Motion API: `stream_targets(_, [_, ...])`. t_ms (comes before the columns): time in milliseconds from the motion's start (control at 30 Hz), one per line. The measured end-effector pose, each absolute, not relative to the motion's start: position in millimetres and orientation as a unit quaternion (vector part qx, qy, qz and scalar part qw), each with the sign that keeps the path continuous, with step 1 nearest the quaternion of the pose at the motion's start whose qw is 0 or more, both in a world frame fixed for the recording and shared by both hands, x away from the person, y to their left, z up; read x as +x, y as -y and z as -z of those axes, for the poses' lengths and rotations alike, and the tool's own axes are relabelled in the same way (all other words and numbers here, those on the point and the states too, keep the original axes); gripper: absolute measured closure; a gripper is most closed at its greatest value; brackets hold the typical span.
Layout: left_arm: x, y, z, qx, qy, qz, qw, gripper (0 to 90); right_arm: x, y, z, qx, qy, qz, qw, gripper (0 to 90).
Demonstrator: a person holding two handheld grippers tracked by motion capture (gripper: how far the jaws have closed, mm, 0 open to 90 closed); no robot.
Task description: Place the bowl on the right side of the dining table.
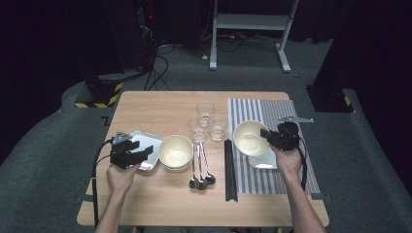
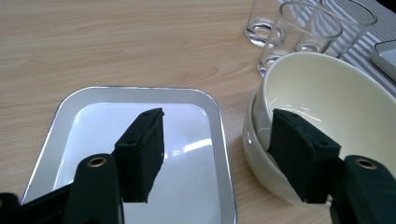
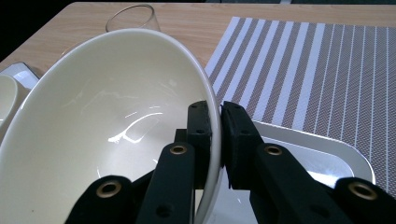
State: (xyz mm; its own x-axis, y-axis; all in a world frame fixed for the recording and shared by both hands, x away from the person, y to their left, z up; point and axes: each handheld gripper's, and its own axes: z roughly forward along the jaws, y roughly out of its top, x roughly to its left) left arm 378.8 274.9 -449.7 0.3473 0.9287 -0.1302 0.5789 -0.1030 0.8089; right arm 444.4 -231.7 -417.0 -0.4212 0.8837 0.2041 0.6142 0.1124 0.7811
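The right gripper [image 1: 270, 137] holds a bowl [image 1: 249, 137] by its rim. In the right gripper view, the two black jaws pinch the thin edge of the bowl [image 3: 107, 126], one jaw inside and one jaw outside. The bowl is tipped up on its side. Its open face looks toward the left side of the table and a bit up. It is round, so it has no long side. The bowl is cream, smooth and shiny, with bright spots of light inside. It looks empty.

The bowl hangs over the left edge of a striped mat [image 1: 286, 116]. A white tray [image 1: 265, 161] sits on the mat, just under the bowl. In the right gripper view the tray [image 3: 336, 156] lies right behind the jaws.

The left gripper [image 1: 145, 154] has its jaws wide apart, and nothing is between them. It hovers over another white tray [image 1: 148, 142] on the left side of the table. In the left gripper view, one jaw is above this tray [image 2: 140, 98] and the other jaw is close to the side of two more cream bowls [image 2: 327, 102]. These bowls sit one inside the other, right side up, just beside the tray.

Three clear glasses [image 1: 206, 121] stand near the middle of the table. Spoons [image 1: 201, 167] and black chopsticks [image 1: 230, 170] lie in front of the glasses, pointing away from the person.
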Motion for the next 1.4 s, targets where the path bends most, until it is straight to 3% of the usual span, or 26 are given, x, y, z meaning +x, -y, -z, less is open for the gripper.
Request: stream_targets(1400, [356.5,-289.5,479.0,0.701,-0.541,-0.232,0.403,32.4,441.2,263.1,432.8,0.559,-0.7,-0.412,0.164,82.6])
